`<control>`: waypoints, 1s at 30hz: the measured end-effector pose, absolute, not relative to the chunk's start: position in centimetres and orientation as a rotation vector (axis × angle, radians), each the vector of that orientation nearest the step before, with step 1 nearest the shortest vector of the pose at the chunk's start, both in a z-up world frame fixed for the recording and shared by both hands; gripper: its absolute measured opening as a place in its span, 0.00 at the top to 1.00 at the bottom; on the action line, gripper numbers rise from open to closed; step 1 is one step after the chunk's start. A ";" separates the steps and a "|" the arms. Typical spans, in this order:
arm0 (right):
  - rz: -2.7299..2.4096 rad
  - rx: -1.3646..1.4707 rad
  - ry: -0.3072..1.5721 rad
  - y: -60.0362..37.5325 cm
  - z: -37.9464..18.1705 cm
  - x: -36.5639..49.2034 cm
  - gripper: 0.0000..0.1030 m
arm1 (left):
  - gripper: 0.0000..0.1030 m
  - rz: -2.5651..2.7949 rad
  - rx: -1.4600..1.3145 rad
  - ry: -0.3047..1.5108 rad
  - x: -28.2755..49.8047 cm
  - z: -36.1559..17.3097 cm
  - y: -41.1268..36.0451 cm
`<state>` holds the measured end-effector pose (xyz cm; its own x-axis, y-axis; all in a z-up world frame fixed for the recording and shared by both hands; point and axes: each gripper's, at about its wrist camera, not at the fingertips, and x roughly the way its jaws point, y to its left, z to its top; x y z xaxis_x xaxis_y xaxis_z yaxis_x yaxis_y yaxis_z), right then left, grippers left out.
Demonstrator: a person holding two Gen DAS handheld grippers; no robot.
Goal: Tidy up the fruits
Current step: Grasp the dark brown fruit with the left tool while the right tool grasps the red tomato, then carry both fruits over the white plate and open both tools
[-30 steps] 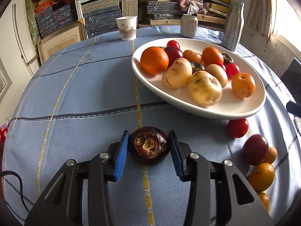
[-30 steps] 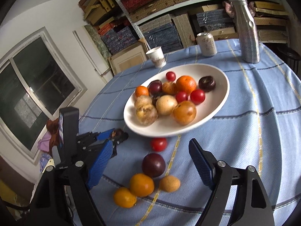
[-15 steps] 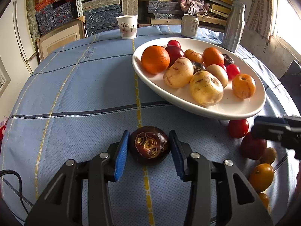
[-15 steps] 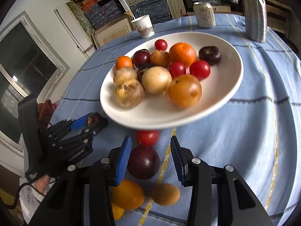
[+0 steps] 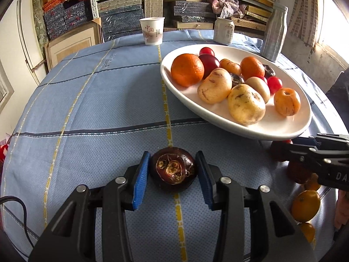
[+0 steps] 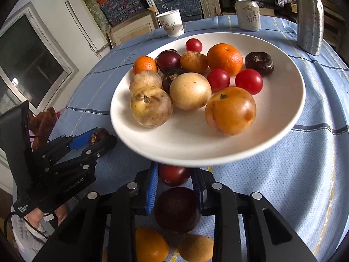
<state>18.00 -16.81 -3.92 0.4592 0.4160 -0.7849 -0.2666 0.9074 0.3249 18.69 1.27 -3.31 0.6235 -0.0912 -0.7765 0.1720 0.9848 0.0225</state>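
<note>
Paper cup (image 5: 152, 31) carries red Chinese characters; the can (image 6: 248, 14) bears Chinese print, not legible. The left gripper's body reads "Data Acquisition System".

Surface: round table under a blue cloth (image 5: 104, 100) with dark and yellow stripes. Stacked boxes fill the shelves (image 5: 181, 2) behind; a window (image 6: 26, 65) stands at one side.

Left gripper (image 5: 173, 171) is clamped on a dark water chestnut (image 5: 173, 170) resting on the cloth. Right gripper (image 6: 175, 181) has closed on a red tomato (image 6: 174, 174) just below the white plate (image 6: 283, 109) of fruit. A dark plum (image 6: 177, 210), two oranges and a brown fruit lie loose beside it.
</note>
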 end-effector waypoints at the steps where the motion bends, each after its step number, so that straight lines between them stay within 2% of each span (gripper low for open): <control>1: 0.425 0.158 1.010 -16.8 -3.8 17.9 0.72 | 0.60 -0.154 0.096 0.886 18.7 -3.3 1.3; 9: 0.523 0.163 0.999 -17.4 -2.9 14.0 0.73 | 0.60 -0.150 0.101 0.877 18.0 -3.0 1.4; 15: 0.517 0.231 0.825 -20.0 1.7 12.2 0.73 | 0.60 -0.168 0.066 0.791 16.7 0.1 1.8; 22: 0.439 0.257 0.753 -22.2 5.8 15.7 0.73 | 0.60 -0.189 0.066 0.725 19.3 4.9 -0.5; 26: 0.398 0.267 0.753 -22.5 5.7 17.9 0.73 | 0.60 -0.226 0.026 0.717 22.0 6.0 -2.7; 30: 0.356 0.255 0.760 -22.4 4.2 19.8 0.73 | 0.60 -0.250 0.003 0.722 24.0 4.9 -4.5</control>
<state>19.85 -22.40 4.20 0.6696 0.4032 -0.6237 -0.2215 0.9100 0.3504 24.03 -4.53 4.87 0.7220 -0.2258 -0.6540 0.2277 0.9701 -0.0835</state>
